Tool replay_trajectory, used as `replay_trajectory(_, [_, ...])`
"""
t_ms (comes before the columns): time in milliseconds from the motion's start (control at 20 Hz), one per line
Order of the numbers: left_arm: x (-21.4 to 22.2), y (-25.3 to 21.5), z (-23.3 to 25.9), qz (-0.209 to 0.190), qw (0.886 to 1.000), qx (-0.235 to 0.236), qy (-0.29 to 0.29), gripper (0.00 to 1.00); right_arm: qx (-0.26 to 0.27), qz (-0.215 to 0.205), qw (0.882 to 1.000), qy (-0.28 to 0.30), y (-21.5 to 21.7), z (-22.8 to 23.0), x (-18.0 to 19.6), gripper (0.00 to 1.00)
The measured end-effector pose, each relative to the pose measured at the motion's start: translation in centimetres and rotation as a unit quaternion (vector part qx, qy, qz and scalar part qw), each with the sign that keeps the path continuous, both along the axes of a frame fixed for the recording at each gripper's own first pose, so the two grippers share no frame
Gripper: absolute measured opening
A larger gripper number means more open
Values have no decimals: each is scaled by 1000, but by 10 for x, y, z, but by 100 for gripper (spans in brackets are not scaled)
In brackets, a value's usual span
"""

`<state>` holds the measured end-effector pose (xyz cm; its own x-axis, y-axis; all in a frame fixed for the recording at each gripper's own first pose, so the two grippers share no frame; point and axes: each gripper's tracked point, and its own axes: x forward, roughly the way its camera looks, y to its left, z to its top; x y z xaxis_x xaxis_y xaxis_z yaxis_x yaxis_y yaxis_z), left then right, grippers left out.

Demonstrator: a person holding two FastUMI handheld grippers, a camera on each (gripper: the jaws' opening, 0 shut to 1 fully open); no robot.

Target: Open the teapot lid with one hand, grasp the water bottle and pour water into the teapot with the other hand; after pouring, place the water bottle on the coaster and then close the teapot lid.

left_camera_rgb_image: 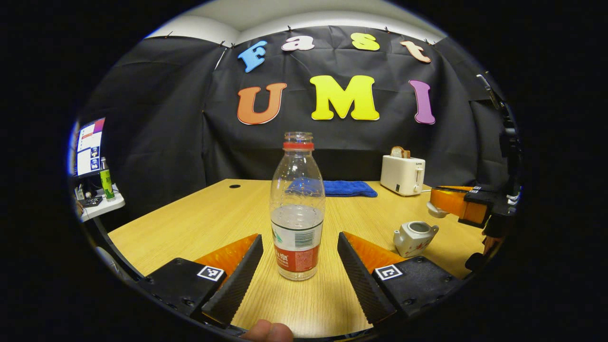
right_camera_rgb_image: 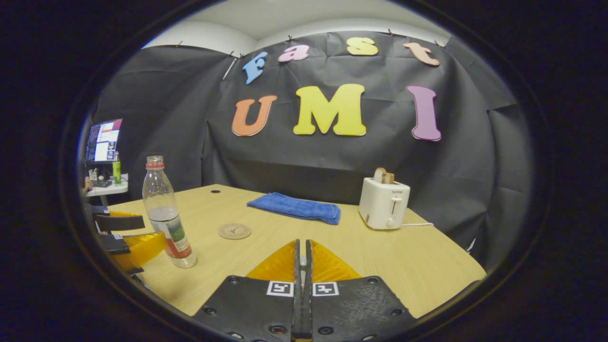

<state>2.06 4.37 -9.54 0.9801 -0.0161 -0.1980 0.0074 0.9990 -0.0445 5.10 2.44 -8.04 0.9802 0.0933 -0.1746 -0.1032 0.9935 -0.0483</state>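
Even overhead light, moderately bright — no harsh glare | soft short shadow under bottle (left_camera_rgb_image: 297, 209), faint sheen on table (left_camera_rgb_image: 199, 218) | strong fisheye bending at edges — wall and table rim curved | centre sharp, rims darker and slightly soft | monitor (left_camera_rgb_image: 89, 147) glowing, blown out at left edge

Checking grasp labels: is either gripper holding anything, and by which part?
Right gripper pinches the teapot lid, exact spot unclear. Left gripper is open around the bottle, untouched.

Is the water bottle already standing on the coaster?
No: in the right gripper view the water bottle stands on the bare table, apart from the round coaster.
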Motion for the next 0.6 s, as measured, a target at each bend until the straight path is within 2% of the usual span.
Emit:
replay_trajectory(250, [18, 4, -12, 7, 1000, -2, 11, 99, 6, -11, 1000, -1, -14, 3, -7, 0])
replay_trajectory(450, [24, 3, -18, 1, 1000, 20, 18, 99, 12, -15, 1000, 1, -22, 1, -11, 0])
replay_trajectory(600, [23, 1, -18, -1, 999, 32, 14, 86, 16, -16, 1000, 4, -25, -1, -11, 0])
